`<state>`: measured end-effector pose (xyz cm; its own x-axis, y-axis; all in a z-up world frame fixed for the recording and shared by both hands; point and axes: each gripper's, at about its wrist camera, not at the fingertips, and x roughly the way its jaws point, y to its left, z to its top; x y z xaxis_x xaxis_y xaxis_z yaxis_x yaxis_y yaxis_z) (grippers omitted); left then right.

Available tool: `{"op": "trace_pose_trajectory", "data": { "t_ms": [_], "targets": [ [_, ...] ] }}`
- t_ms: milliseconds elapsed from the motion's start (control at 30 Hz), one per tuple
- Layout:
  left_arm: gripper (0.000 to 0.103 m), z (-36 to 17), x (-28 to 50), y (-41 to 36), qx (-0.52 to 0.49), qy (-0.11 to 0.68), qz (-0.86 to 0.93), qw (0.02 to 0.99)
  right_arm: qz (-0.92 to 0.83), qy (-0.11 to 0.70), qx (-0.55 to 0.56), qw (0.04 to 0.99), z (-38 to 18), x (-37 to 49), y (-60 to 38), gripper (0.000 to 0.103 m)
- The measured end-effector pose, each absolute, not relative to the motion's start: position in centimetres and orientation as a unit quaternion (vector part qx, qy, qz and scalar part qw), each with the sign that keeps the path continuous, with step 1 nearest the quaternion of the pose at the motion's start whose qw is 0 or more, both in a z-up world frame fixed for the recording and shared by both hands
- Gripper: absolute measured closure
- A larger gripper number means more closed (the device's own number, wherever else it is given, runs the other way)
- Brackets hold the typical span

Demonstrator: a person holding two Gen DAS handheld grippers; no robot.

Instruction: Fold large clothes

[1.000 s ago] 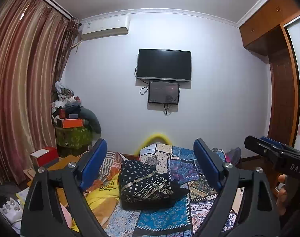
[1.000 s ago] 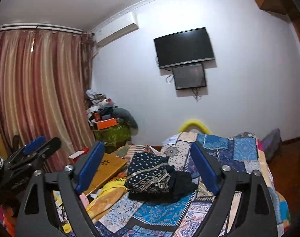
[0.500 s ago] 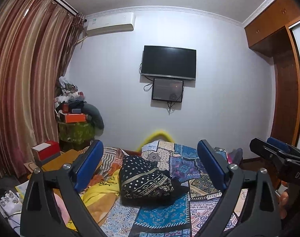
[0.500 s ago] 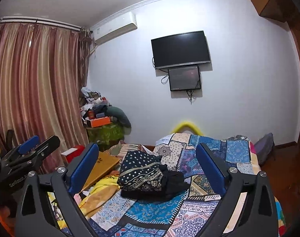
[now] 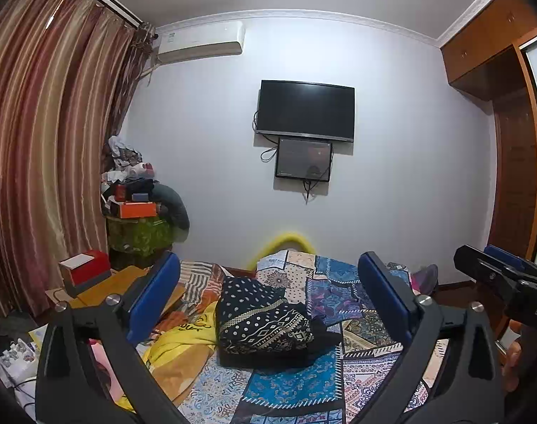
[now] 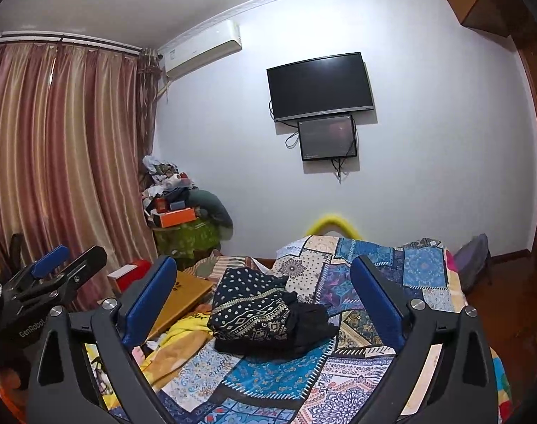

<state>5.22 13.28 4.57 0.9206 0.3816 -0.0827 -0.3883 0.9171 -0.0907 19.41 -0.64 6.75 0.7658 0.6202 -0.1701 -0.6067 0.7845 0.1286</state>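
Note:
A dark patterned garment (image 5: 264,321) lies bundled on the patchwork bedspread (image 5: 303,388); it also shows in the right wrist view (image 6: 254,311). My left gripper (image 5: 268,300) is open and empty, held above the near end of the bed, well short of the garment. My right gripper (image 6: 264,296) is open and empty too, at a similar distance. The right gripper shows at the right edge of the left wrist view (image 5: 498,275), and the left gripper shows at the left edge of the right wrist view (image 6: 56,268).
A yellow cloth (image 5: 176,346) and a wooden board (image 6: 183,296) lie at the bed's left. A cluttered green stand (image 5: 137,233) stands by the striped curtain (image 5: 38,176). A TV (image 5: 305,109) hangs on the far wall. A wardrobe (image 5: 515,162) is at right.
Both grippers have tilted and drifted slightly, so the room shifts a little in view. Jaws stay open. The garment has not moved.

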Motion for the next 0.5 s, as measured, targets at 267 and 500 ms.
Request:
{"op": "trace_pose_trajectory", "data": {
  "t_ms": [267, 500],
  "targets": [
    [0.001, 4.32, 5.25, 13.13, -0.046, 0.030, 0.199, 0.978, 0.327, 0.106, 0.031, 0.939, 6.99, 19.52, -0.75, 0.005],
    [0.001, 4.06, 5.63, 12.93, -0.043, 0.035, 0.196, 0.979, 0.329, 0.109, 0.025, 0.938, 7.04, 19.57, -0.56, 0.005]
  ]
}}
